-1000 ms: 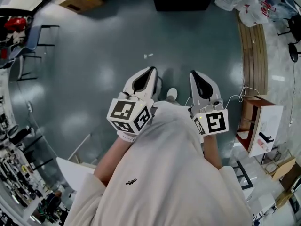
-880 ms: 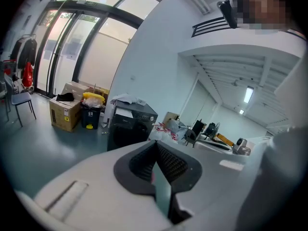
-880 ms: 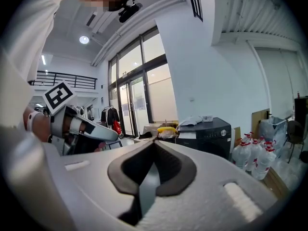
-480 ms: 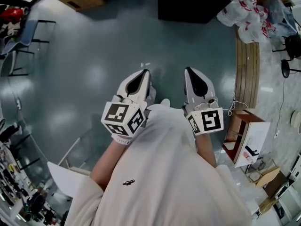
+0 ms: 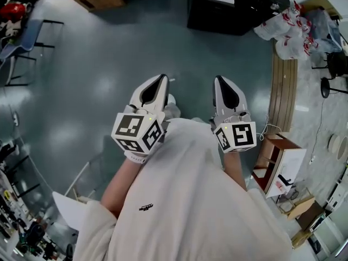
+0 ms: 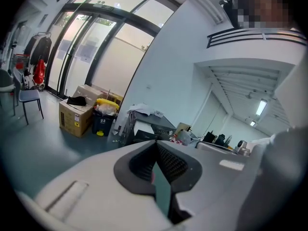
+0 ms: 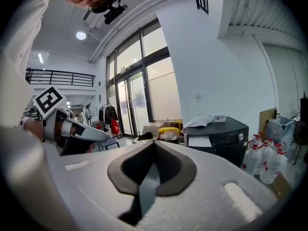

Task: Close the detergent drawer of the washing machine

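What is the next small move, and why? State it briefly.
Probably a step forward toward the dark machine: it stands well ahead across the floor, seemingly out of reach. The left gripper and right gripper hover side by side, jaws together and holding nothing, so nothing needs releasing first.

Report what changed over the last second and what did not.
The black washing machine has come further into the head view from its top edge, so the person seems to have stepped toward it. Nothing was taken hold of or let go. The left gripper and right gripper stay shut, empty and side by side ahead of the body.
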